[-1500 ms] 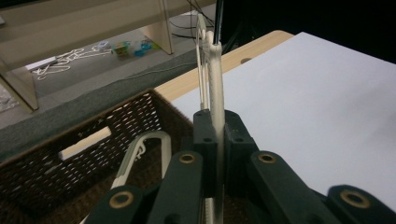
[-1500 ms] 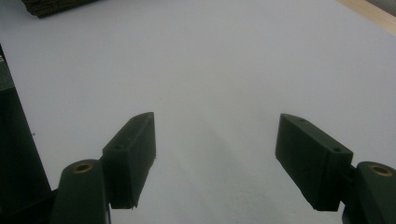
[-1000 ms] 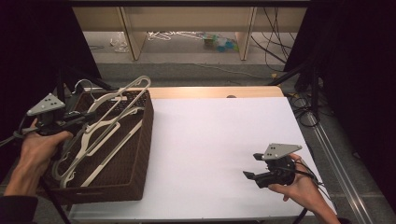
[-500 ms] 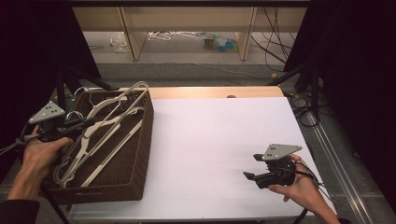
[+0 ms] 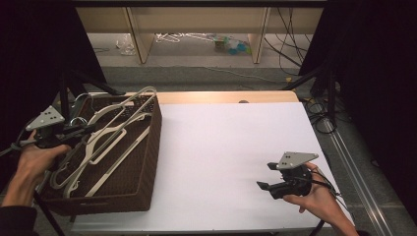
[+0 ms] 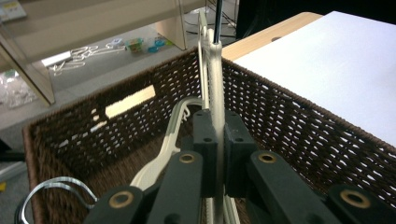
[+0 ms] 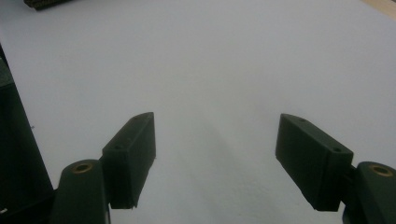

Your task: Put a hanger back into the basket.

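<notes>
A brown wicker basket (image 5: pixel 152 142) stands at the table's left end and holds several white clothes hangers (image 5: pixel 115 135). My left gripper (image 5: pixel 84 129) reaches over the basket's left rim. In the left gripper view my left gripper (image 6: pixel 216 119) is shut on the thin edge of a white hanger (image 6: pixel 215 79), which rises past the far basket wall (image 6: pixel 140 107). My right gripper (image 5: pixel 267 175) rests near the table's front right corner, held by a hand. In the right gripper view my right gripper (image 7: pixel 215 158) stands open over the bare white tabletop (image 7: pixel 210 60).
The white tabletop (image 5: pixel 226 147) stretches between basket and right hand, with a wooden strip (image 5: pixel 221 97) at its far edge. A metal hanger hook (image 6: pixel 51 186) lies in the basket's near corner. Black stand legs (image 5: pixel 64 88) rise behind the basket. Cables (image 5: pixel 319 115) hang off the right side.
My left gripper has sunk a little toward the basket with the hanger in its grip, and the hanger pile has shifted slightly. The right gripper has stayed put.
</notes>
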The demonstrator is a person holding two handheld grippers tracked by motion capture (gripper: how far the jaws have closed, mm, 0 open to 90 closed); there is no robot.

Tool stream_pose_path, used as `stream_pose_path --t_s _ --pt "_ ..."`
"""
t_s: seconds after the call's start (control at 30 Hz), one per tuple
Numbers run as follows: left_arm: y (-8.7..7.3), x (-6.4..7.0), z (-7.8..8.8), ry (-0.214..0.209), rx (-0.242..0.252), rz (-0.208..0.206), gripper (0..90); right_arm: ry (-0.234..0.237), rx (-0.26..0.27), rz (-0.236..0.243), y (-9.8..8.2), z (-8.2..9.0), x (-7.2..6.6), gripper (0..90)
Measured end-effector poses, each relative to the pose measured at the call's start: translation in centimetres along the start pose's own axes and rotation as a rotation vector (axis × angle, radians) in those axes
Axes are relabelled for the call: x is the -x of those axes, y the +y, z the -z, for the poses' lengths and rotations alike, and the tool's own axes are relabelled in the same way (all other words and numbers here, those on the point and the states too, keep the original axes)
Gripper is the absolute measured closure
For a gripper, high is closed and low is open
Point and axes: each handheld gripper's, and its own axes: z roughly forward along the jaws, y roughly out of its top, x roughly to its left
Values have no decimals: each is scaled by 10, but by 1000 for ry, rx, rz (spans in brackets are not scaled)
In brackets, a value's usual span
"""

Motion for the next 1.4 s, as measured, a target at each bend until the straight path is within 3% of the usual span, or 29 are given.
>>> stream_pose_path --t_s 0.17,0.4,0.5,0.6,0.8,1.23,1.4 --pt "-5 -1 3 1 -3 22 858 1 -3 3 0 -1 -1 296" --pt "-15 -3 3 -6 -6 84 858 1 -5 5 0 -2 0 295" --pt "-18 -5 4 -2 -24 82 858 8 -13 2 0 -2 -1 295" --pt "-23 -6 4 -13 -9 100 858 -1 -8 2 -1 -2 0 295" --pt "-29 -3 -6 -24 -50 102 857 11 -15 4 -1 -3 0 294" --pt "-44 0 -22 -40 -119 170 857 9 -20 -2 -1 -3 0 294" --pt "-48 -1 -26 -39 -121 198 856 8 -22 -3 -1 -4 -1 294"
